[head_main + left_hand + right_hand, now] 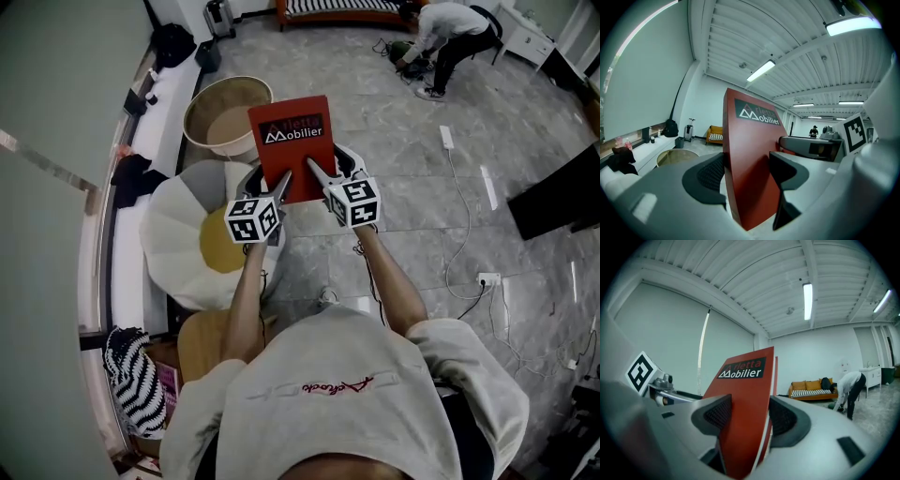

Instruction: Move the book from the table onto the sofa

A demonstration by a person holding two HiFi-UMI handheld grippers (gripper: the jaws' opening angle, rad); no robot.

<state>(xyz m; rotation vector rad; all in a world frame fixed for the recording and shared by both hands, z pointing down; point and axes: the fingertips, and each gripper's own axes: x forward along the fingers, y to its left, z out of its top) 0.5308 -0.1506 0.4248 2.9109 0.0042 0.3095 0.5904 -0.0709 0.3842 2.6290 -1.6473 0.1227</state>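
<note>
A red book point(292, 142) with a black label is held in the air in front of me, cover up, above the floor and a round table. My left gripper point(284, 179) is shut on its near left edge and my right gripper point(313, 172) is shut on its near right edge. In the left gripper view the book point(750, 168) stands clamped between the two dark pads. The right gripper view shows the book point(743, 408) pinched the same way. An orange sofa point(812, 388) with a striped seat stands far off across the room, also seen as the sofa point(339, 9) at the top of the head view.
A round wooden table point(225, 112) and a white and yellow flower-shaped seat point(187, 239) lie below the grippers on the left. A white ledge point(155, 122) runs along the window wall. A person point(450, 33) bends over near the sofa. Cables and a power strip point(447, 138) cross the grey floor.
</note>
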